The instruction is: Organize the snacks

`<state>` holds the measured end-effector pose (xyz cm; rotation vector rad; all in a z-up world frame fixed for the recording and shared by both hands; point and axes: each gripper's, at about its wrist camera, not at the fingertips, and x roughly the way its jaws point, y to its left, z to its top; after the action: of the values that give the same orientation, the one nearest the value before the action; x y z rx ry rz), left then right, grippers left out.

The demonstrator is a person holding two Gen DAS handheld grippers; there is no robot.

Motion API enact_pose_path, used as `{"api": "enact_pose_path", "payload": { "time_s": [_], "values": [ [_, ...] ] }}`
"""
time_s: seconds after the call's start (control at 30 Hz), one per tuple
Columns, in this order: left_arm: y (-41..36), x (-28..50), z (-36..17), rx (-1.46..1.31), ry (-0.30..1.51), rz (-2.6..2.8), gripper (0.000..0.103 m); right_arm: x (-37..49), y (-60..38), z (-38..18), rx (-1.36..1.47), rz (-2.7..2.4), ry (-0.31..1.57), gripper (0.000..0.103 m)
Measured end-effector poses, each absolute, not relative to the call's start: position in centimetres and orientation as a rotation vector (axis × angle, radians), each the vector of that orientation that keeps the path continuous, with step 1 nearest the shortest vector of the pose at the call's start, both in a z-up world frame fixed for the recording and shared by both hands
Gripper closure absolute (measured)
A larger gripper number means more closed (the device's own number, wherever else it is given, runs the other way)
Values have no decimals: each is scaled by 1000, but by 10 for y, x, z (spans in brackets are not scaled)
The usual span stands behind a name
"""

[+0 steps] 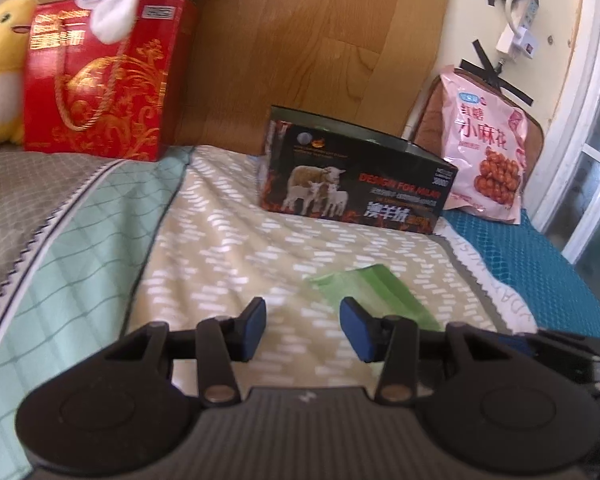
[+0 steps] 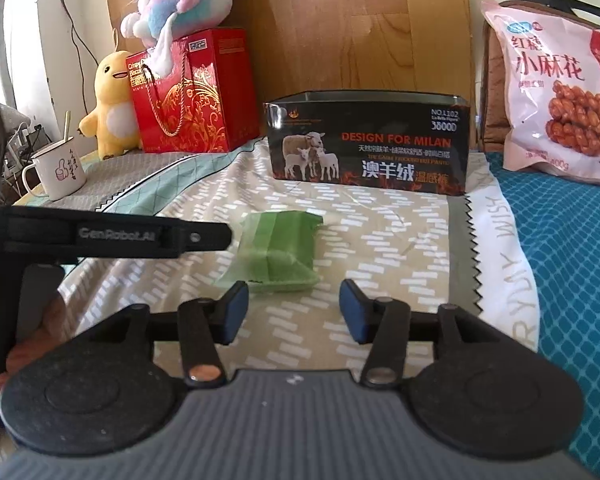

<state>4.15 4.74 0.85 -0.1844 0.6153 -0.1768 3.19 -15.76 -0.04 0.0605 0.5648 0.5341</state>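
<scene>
Both grippers, left (image 1: 303, 328) and right (image 2: 294, 310), hang spread wide with nothing held. The green snack pack (image 2: 278, 254) lies mid-bed, just ahead of the right one. It's soft and could crumple or slide on the bedspread (image 2: 380, 240). Plenty of free cloth before the black box (image 2: 368, 144).

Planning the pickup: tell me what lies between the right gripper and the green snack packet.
Nothing: in the right wrist view only bare patterned bedsheet separates the open right gripper from the green snack packet.
</scene>
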Motion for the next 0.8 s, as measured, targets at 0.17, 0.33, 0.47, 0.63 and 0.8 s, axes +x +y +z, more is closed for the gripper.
{"api": "enact_pose_path", "payload": {
  "time_s": [0.17,0.33,0.47,0.63,0.8],
  "values": [
    [47,17,8,-112,605,-114,61,21,-170,-3,105,521,560,48],
    [42,14,7,-60,606,-81,61,23,-173,-3,129,515,558,48],
    [27,23,6,33,619,-64,58,23,-176,-3,153,492,553,48],
    [20,42,6,32,625,7,58,24,-182,-4,199,455,550,48],
    [26,47,7,0,625,13,58,25,-183,-5,203,454,555,48]
  ]
}}
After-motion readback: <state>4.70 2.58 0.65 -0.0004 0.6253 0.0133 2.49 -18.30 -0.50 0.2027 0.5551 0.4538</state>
